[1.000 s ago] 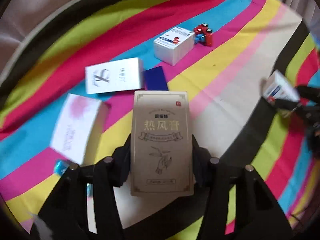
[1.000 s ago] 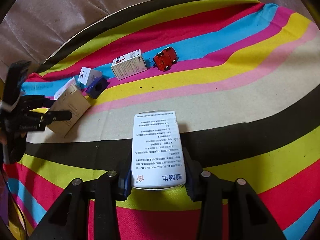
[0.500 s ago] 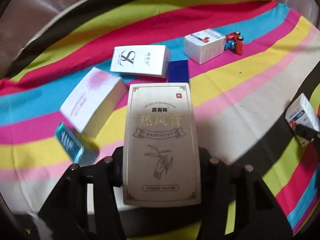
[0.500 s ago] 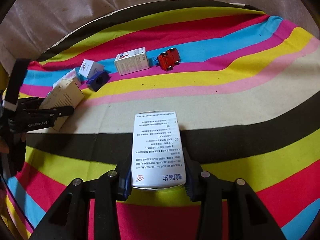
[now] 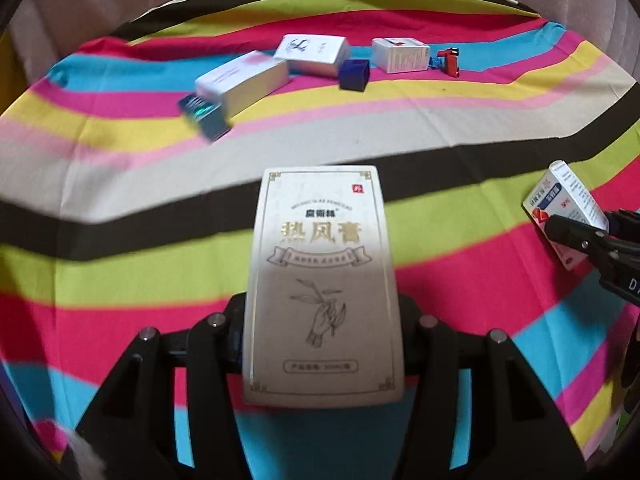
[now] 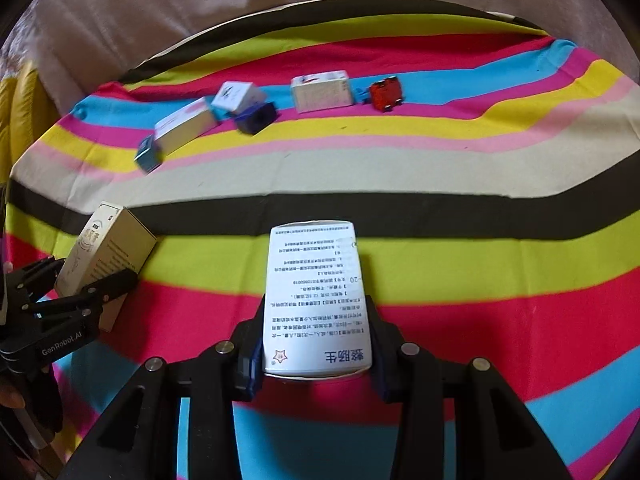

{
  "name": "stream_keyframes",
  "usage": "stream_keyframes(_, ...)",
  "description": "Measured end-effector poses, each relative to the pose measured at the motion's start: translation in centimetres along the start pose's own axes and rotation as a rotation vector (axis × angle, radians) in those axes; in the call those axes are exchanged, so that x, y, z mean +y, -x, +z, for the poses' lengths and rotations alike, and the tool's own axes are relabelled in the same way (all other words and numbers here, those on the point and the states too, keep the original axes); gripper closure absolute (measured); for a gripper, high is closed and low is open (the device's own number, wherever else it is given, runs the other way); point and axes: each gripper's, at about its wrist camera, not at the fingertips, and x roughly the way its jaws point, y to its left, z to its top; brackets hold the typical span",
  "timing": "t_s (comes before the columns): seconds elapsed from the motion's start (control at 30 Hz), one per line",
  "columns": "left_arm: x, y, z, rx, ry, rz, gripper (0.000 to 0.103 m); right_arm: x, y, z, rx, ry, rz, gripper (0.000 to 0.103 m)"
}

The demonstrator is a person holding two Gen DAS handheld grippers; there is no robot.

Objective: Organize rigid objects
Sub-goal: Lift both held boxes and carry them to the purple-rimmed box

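1. Grip comes first: the left hand-held gripper (image 5: 322, 332) is clamped on a tall beige box (image 5: 322, 284), low in the middle of the left view. It holds only the bottom part, so the long top could tip or slide out, I think.
2. At the bottom middle of the right view, the right hand-held gripper (image 6: 316, 344) is clamped on a white box (image 6: 316, 300) with small print. The sides look thin and could get squashed if it squeezes hard.
3. Both boxes hang above the striped cloth (image 5: 120, 280), and each shows at the edge of the other view. They seem near enough to bump.
4. Across the top of the left view sits a row: a pale pink box (image 5: 244, 80), a small blue cube (image 5: 354, 74), another white box (image 5: 400, 54) and a red toy car (image 5: 450, 62). Putting a box down carelessly could knock them crooked.
5. Wrinkles in the soft cloth might make a standing box fall over.
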Motion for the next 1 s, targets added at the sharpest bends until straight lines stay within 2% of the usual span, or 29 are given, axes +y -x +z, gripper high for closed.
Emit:
stream_keyframes(0.13, 0.8, 1.5, -2.1, 0.008, 0.033, 0.009, 0.048, 1.5, 0.9, -1.5, 0.009, 0.033, 0.003, 0.061)
stream_keyframes(0.33, 0.6, 3.4, -4.9, 0.006, 0.018, 0.034, 0.048, 3.2, 2.3, -4.1, 0.018, 0.062, 0.004, 0.062)
stream_keyframes(0.6, -0.7, 5.6, -8.4, -0.011, 0.01, 0.025, 0.048, 5.1, 3.8, -6.7, 0.027, 0.098, -0.004, 0.062)
stream_keyframes(0.83, -1.0, 7.1, -10.3, -0.008, 0.018, 0.004, 0.048, 7.0, 4.7, -7.9, 0.042, 0.123, 0.015, 0.062)
stream_keyframes(1.0, -0.2, 9.2, -11.1, -0.037, 0.048, 0.006, 0.048, 8.4, 5.7, -8.0, 0.034, 0.127, 0.042, 0.062)
